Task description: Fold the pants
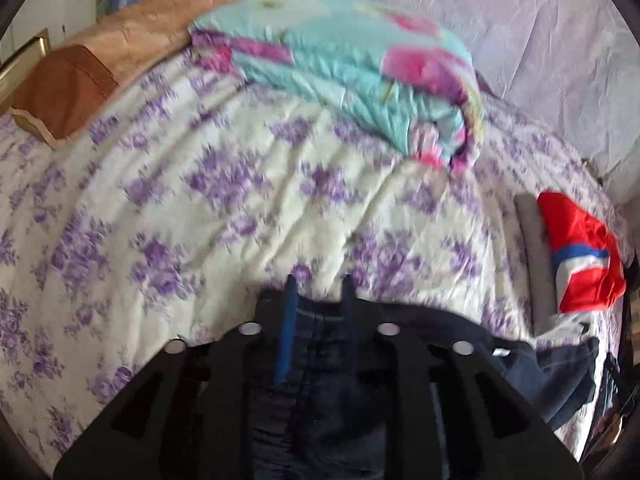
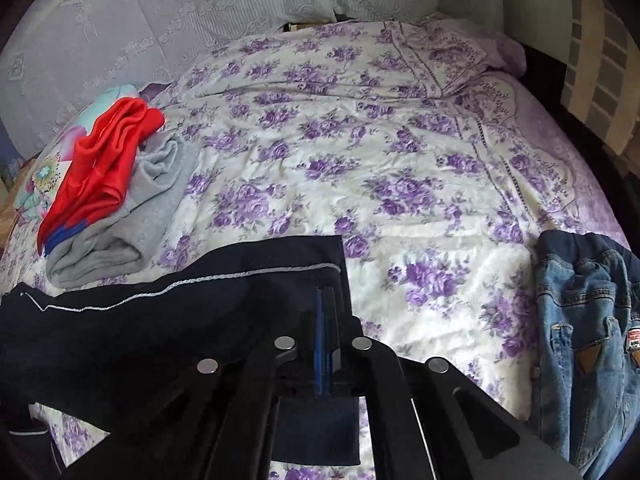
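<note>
Left-wrist view motion-blurred; jeans (image 2: 588, 352) cut off at right edge; navy pants (image 2: 160, 320) partly behind tool frame.

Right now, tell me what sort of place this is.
Most likely a bedroom at home. A bed with a purple floral bedspread fills both views, a folded turquoise quilt lies on it, and folded clothes and jeans wait beside the dark pants.
</note>
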Demonstrator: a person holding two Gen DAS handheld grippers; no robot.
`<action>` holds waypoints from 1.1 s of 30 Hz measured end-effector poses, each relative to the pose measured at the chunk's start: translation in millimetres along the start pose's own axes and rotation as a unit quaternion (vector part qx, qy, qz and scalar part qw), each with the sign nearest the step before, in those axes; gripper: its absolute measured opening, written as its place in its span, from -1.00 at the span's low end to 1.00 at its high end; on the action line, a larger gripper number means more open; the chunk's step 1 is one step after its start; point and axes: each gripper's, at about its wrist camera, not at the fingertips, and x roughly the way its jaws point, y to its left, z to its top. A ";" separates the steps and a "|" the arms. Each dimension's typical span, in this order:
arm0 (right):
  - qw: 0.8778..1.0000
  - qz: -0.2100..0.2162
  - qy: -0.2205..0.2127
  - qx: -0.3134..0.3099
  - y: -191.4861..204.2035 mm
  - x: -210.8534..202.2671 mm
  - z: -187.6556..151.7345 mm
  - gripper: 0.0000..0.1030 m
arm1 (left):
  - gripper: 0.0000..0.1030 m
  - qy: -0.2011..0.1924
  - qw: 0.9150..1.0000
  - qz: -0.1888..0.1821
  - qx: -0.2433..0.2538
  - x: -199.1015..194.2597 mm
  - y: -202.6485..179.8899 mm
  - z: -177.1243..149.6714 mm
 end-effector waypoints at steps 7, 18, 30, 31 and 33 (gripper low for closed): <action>1.000 0.019 -0.002 -0.002 5.5 9.0 -6.9 0.17 | 0.56 0.032 0.995 0.025 0.088 17.0 -24.8 -22.7; 1.000 0.019 0.010 -0.019 14.0 19.9 -9.4 0.08 | -0.08 0.046 0.981 0.080 0.169 15.9 -35.5 -37.5; 0.999 0.031 0.018 -0.016 16.0 17.6 -24.7 0.08 | -0.01 0.106 0.985 -0.104 0.082 -6.0 4.1 -14.5; 0.999 0.032 0.018 -0.016 16.7 17.2 -25.1 0.08 | -0.01 0.111 0.984 -0.115 0.076 -5.0 8.2 -13.4; 0.999 0.034 0.019 -0.016 18.7 16.2 -25.8 0.08 | 0.03 0.119 0.983 -0.122 0.071 -0.8 12.2 -13.6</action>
